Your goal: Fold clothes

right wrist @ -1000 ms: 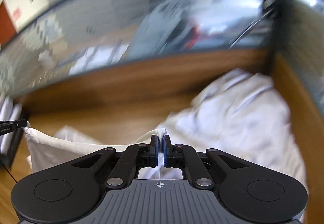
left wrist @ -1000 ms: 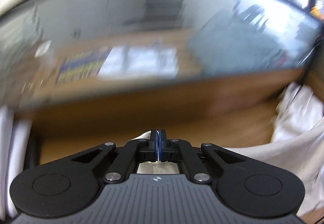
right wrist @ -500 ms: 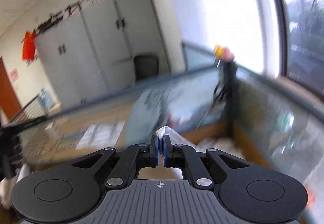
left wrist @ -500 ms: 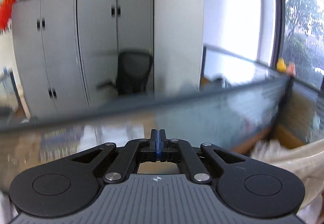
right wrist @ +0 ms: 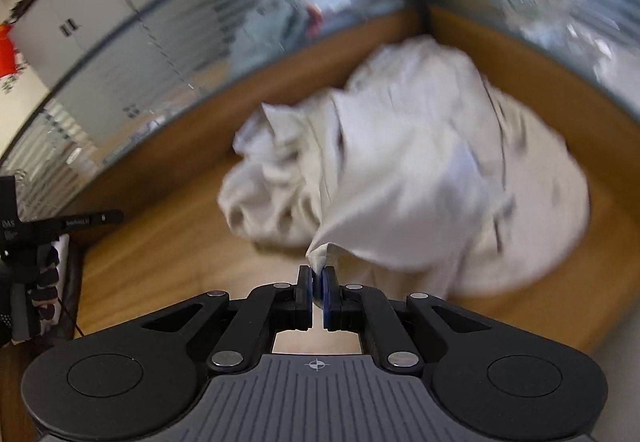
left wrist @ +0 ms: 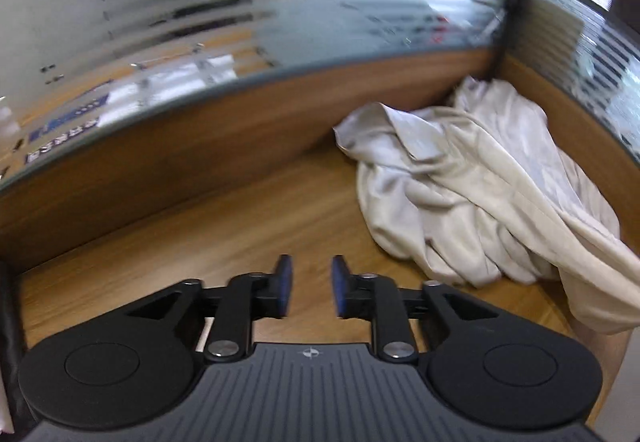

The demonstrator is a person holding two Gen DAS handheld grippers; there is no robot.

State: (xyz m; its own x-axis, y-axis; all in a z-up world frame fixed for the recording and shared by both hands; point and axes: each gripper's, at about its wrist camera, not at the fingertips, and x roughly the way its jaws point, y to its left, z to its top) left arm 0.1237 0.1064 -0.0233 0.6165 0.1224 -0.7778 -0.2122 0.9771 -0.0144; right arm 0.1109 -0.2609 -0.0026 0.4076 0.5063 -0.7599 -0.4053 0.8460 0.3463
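Left gripper [left wrist: 311,288] body: matte black, two round discs flanking a ribbed grey centre plate.
Linkage: black arms, silver pivot screws.
Pads [left wrist: 285,284]: blue facings.
Marking: small white crosshair emblem on plate.
Right gripper [right wrist: 317,288]: identical build and colours, same emblem.

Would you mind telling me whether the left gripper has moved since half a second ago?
Yes. The left gripper has tipped down: the cabinets are gone from its view, the wooden desk fills it, and its empty jaws are opening.
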